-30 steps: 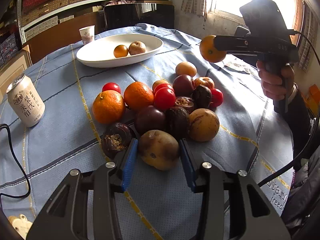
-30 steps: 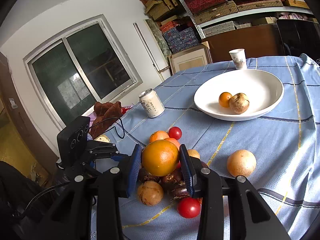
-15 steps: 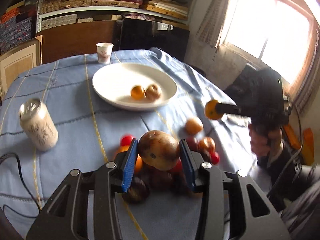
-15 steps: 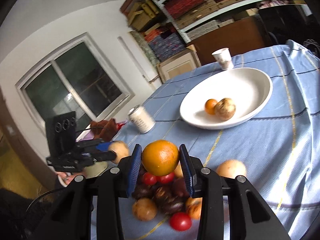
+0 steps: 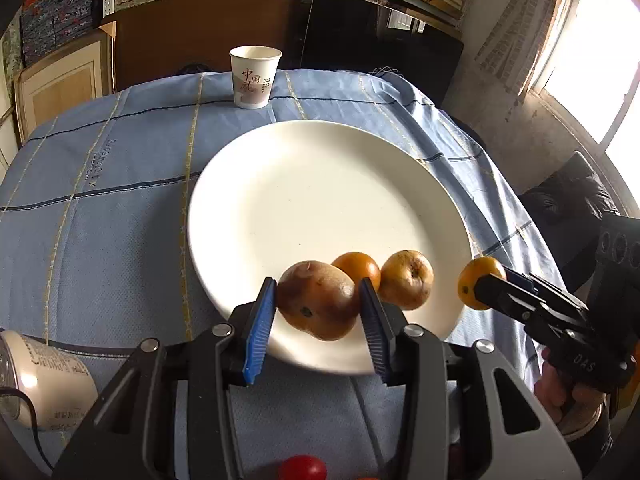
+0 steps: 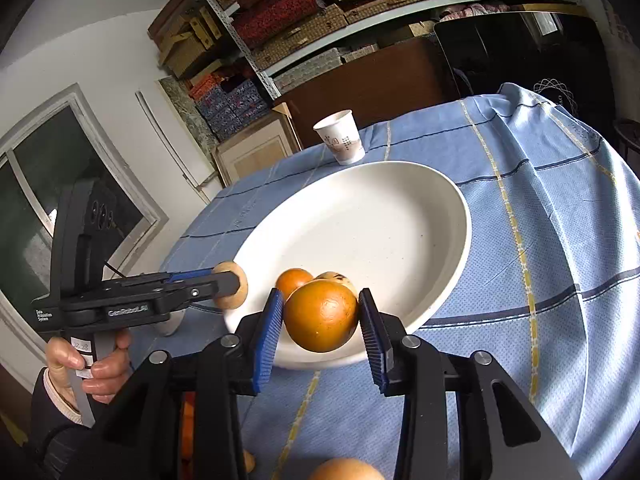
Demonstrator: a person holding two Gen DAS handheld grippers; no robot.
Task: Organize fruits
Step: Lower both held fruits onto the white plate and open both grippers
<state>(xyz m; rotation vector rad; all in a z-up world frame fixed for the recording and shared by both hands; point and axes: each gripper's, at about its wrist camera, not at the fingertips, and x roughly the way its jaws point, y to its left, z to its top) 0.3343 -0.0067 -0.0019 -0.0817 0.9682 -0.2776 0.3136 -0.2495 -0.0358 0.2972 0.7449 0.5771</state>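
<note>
both grippers have swung over the plate, left gripper clamping a brown fruit, right gripper an orange.

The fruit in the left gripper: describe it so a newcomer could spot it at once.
Find the big white plate on the blue tablecloth. Over its near rim the left gripper clamps a brown fruit: bigger, duller and more speckled than the small orange and yellowish fruit behind it.

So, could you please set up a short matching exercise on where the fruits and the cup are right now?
Things:
1. brown fruit
2. large orange
3. small orange
4. paper cup

Places:
A. lying on the white plate
B. standing on the cloth beyond the plate
C. gripped in the left tongs
D. gripped in the right tongs

Pairs: 1-C, 2-D, 3-A, 4-B
</note>
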